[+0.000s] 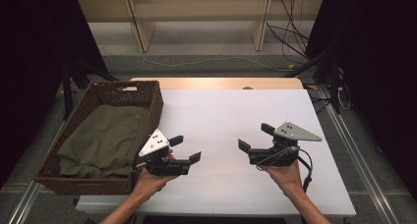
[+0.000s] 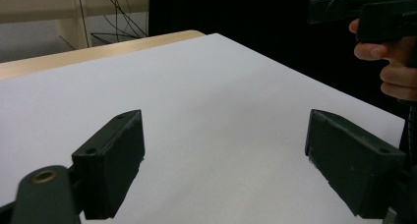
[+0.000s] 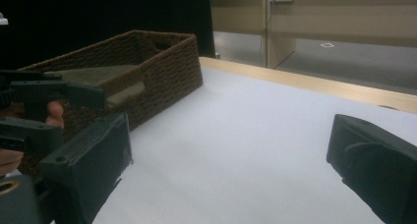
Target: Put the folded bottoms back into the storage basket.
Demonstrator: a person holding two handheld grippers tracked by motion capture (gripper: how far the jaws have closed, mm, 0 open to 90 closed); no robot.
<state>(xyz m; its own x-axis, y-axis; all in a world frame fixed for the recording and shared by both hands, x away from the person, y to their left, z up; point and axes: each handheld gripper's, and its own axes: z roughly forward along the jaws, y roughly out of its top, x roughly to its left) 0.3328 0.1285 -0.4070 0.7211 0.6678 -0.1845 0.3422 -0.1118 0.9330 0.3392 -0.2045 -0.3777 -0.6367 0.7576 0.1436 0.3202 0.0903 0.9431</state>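
Left gripper (image 1: 188,149) and right gripper (image 1: 255,137) with jaws spread wide, empty, above the white bench (image 1: 221,116), olive cloth (image 1: 105,138) in the wicker basket (image 1: 156,103)

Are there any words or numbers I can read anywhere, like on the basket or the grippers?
None can be read.
Basket: a small pale tag on its far rim, too blurred to read.
Left hand-held gripper and right hand-held gripper: grey plates carry only dark dots, no letters.
Green cloth: plain.

In the high view the basket (image 1: 147,94) hides the olive cloth's (image 1: 105,135) lower folds behind its near wall at lower left; the table's (image 1: 236,116) front edge is cut off below.
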